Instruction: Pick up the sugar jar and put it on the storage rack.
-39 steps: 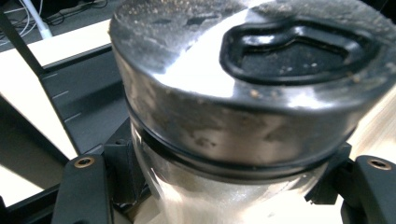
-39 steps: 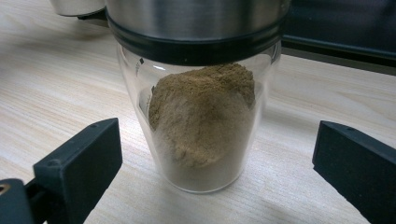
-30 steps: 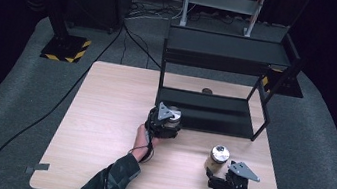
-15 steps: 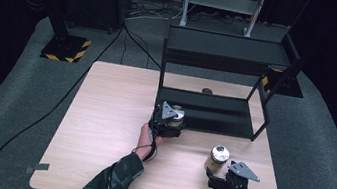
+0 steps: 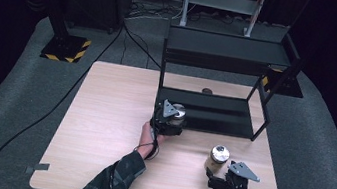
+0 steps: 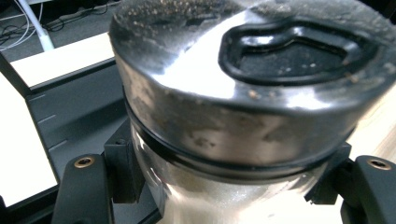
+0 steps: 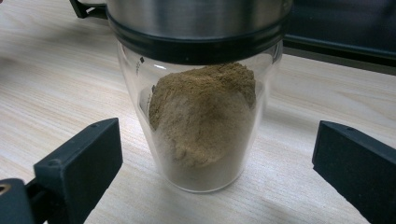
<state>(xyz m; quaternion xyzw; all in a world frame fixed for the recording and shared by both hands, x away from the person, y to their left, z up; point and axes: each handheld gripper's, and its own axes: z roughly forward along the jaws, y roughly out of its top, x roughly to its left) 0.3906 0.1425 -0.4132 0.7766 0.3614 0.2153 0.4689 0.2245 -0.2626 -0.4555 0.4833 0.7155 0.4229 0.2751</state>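
My left gripper (image 5: 170, 120) pinches a steel-lidded glass jar (image 6: 243, 93) at the near left corner of the black shelf rack (image 5: 214, 114). My right gripper (image 5: 224, 179) stands spread around a second lidded jar of brown powder (image 7: 201, 121), which rests upright on the wooden table (image 5: 102, 115), untouched by the pads.

Table (image 5: 105, 130): pale wood grain, matt. Rack (image 5: 224, 47): black metal, matt. Held jar (image 6: 233, 140): brushed metal lid, glossy, dusted with specks; black rubber-like ring. Second jar (image 7: 201, 121): clear smooth glass, brown powder inside. Floor (image 5: 20, 92): grey carpet, rough.
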